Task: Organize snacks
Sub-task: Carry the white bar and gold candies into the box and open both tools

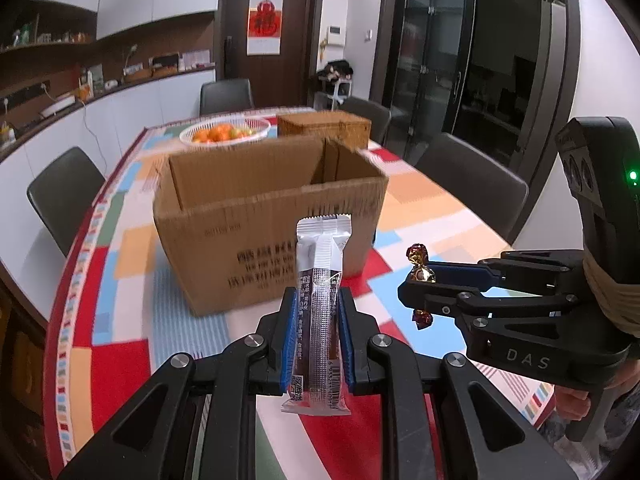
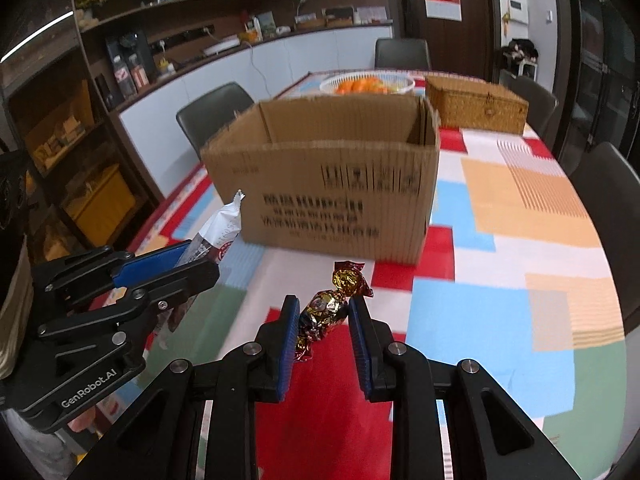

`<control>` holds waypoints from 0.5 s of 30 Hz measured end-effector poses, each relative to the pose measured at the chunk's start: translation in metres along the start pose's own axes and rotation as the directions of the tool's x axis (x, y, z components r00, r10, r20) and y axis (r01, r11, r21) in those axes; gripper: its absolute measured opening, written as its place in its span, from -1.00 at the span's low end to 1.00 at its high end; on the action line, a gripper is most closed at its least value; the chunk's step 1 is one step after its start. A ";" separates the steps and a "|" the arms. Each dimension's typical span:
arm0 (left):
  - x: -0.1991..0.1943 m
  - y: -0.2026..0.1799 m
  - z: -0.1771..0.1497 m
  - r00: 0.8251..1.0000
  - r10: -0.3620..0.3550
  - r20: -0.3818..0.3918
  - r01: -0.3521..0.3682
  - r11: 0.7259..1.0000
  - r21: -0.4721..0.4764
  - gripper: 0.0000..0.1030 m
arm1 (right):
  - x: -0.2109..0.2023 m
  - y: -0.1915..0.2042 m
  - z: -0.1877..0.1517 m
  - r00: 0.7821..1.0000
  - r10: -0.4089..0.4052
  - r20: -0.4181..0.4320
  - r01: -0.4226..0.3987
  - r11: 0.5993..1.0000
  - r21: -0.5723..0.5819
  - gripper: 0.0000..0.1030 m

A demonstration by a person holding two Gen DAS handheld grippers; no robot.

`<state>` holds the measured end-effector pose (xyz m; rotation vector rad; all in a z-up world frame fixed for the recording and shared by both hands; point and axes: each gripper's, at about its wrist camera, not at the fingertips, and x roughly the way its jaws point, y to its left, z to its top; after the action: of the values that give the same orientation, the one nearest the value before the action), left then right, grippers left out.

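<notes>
1. While both grippers hang above the patchwork tablecloth (image 2: pixel 500 264) on the near side of the open cardboard box (image 1: pixel 256 236), the left gripper (image 1: pixel 316 300) is clamped tight on an upright silver snack bar (image 1: pixel 322 280).
2. Right of it, also short of the box, the right gripper (image 2: pixel 324 312) is pinched closed on a gold foil-wrapped candy (image 2: pixel 328 308).
3. Beyond the box sit a white fruit basket (image 1: pixel 224 133) and a wicker case (image 1: pixel 324 128).
</notes>
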<state>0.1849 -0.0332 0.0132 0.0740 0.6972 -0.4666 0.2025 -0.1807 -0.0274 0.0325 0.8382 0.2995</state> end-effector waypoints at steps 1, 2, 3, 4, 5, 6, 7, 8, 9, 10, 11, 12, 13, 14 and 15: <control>-0.002 0.000 0.004 1.000 0.004 0.011 -0.004 1.000 0.002 -0.61 | -0.003 0.000 0.004 1.000 -0.001 0.016 0.002 1.000 -0.001 -0.48; -0.005 0.001 0.007 1.000 0.008 0.021 -0.008 1.000 0.004 -0.61 | -0.005 0.000 0.008 1.000 -0.002 0.029 0.002 1.000 -0.003 -0.48; -0.006 0.002 0.010 0.999 0.011 0.031 -0.012 1.000 0.005 -0.61 | -0.006 0.000 0.011 0.999 -0.002 0.039 0.002 1.000 -0.003 -0.48; -0.008 0.003 0.015 0.999 0.015 0.044 -0.016 1.000 0.008 -0.61 | -0.009 0.000 0.015 0.999 -0.004 0.053 0.004 1.000 -0.003 -0.48; -0.009 0.003 0.018 0.998 0.019 0.052 -0.020 1.000 0.011 -0.61 | -0.011 -0.001 0.019 0.998 -0.006 0.069 0.006 1.000 -0.004 -0.48; -0.010 0.004 0.023 0.998 0.026 0.065 -0.027 1.000 0.016 -0.61 | -0.012 -0.002 0.022 0.997 -0.006 0.079 0.007 1.000 -0.004 -0.48; -0.012 0.004 0.025 0.997 0.031 0.073 -0.032 0.999 0.017 -0.61 | -0.014 -0.002 0.026 0.996 -0.009 0.094 0.009 1.000 -0.004 -0.48; -0.012 0.005 0.029 0.996 0.034 0.082 -0.036 0.999 0.019 -0.61 | -0.016 -0.002 0.029 0.994 -0.010 0.105 0.011 1.000 -0.004 -0.48; -0.013 0.006 0.034 0.995 0.039 0.094 -0.041 0.999 0.020 -0.61 | -0.018 -0.002 0.034 0.993 -0.011 0.118 0.011 1.000 -0.003 -0.48; -0.014 0.007 0.037 0.994 0.043 0.102 -0.045 0.999 0.021 -0.61 | -0.020 -0.003 0.038 0.991 -0.011 0.132 0.012 1.000 -0.003 -0.48; -0.015 0.008 0.041 0.993 0.046 0.110 -0.049 0.999 0.022 -0.61 | -0.022 -0.002 0.042 0.990 -0.012 0.144 0.013 1.000 -0.004 -0.48; -0.016 0.009 0.046 0.991 0.049 0.121 -0.052 0.998 0.021 -0.61 | -0.023 -0.002 0.046 0.988 -0.014 0.155 0.015 1.000 -0.006 -0.48; -0.017 0.010 0.049 0.990 0.051 0.129 -0.054 0.998 0.021 -0.61 | -0.025 -0.002 0.051 0.986 -0.015 0.166 0.017 1.000 -0.008 -0.48; -0.019 0.012 0.053 0.989 0.052 0.138 -0.056 0.998 0.022 -0.61 | -0.026 -0.002 0.055 0.985 -0.014 0.174 0.016 1.000 -0.008 -0.48; -0.019 0.013 0.057 0.988 0.054 0.146 -0.058 0.998 0.023 -0.61 | -0.027 -0.002 0.059 0.983 -0.012 0.182 0.014 1.000 -0.009 -0.48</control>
<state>0.2118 -0.0265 0.0681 0.0842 0.5448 -0.4235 0.2294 -0.1848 0.0311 0.0445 0.6547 0.2838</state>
